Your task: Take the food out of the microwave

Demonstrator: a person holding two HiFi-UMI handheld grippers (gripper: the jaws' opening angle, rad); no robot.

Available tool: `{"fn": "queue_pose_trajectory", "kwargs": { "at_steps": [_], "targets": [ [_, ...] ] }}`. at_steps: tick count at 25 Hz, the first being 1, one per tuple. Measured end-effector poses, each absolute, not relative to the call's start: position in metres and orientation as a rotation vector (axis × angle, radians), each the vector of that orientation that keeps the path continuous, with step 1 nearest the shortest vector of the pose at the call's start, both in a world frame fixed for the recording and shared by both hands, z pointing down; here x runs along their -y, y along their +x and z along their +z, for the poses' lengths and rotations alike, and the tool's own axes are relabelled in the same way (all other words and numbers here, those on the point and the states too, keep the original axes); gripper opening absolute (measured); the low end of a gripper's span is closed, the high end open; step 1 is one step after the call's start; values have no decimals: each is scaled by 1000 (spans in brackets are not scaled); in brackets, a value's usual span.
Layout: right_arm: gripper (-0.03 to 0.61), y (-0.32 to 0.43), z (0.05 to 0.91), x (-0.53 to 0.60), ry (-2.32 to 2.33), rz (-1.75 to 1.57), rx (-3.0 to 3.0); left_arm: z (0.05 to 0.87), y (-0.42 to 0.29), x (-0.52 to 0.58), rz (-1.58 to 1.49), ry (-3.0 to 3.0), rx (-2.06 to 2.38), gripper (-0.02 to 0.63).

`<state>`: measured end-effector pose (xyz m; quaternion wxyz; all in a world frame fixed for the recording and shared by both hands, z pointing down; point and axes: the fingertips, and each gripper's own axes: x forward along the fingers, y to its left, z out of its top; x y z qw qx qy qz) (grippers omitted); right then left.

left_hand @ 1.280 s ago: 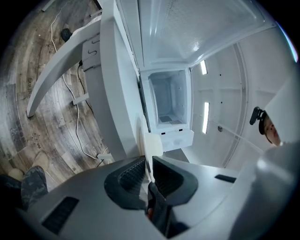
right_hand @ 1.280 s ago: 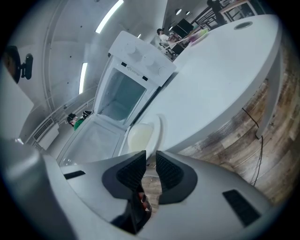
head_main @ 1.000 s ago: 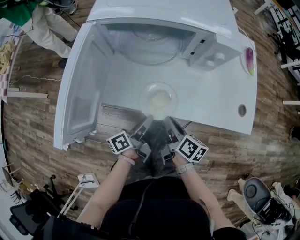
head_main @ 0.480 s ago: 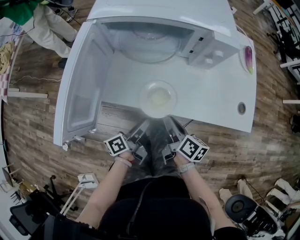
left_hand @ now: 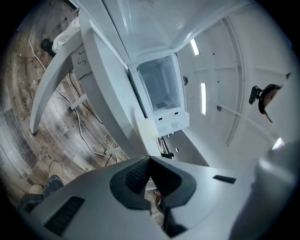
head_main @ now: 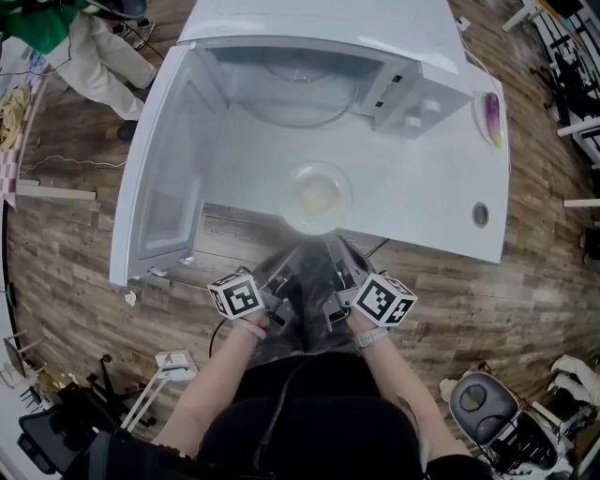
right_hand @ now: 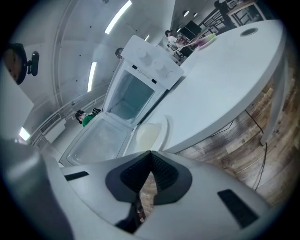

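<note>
Well, the white microwave (head_main: 323, 21) stands at the back of the white desk (head_main: 427, 202) with its door (head_main: 167, 173) swung wide open to the left. The cavity is empty of food; only the round glass turntable (head_main: 302, 94) sits inside. The food (head_main: 319, 197), a pale yellow portion, is already out. It lies on a shallow round white plate (head_main: 285, 199) resting on the desk in front of the open cavity, close to the near edge.

The person holds both tools back from the desk, low over the lap, side by side and aimed towards the plate without touching it. The left gripper (left_hand: 150, 158) has just clenched its black ribbed fingers (left_hand: 136, 176), and nothing is caught between them. The right gripper (right_hand: 150, 153) likewise has its fingers (right_hand: 162, 176) pressed tip to tip, empty.

Over at the far right of the desk lies a small purple object (head_main: 491, 117), well apart from the plate, and the wood-plank floor (head_main: 80, 258) shows all around
</note>
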<state>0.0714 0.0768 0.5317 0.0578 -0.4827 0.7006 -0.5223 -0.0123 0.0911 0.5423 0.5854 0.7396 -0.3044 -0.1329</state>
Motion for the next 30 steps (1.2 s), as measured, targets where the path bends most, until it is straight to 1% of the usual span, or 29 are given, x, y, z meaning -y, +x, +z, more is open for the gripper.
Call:
{"fn": "queue_pose_trajectory", "kwargs": {
  "at_steps": [7,16,30],
  "targets": [
    [18,65,523,-82,-1430,-1521,-2224,530,-13,-90,-281,1820,738,9],
    [18,50,509,-88,-1410,-1368,-2445,509,-9,-89,-216,1964,761,9],
    [18,41,488,-94,-1403,-1167,-2621,492,-8,-88,-159,2091,789,9]
  ]
}}
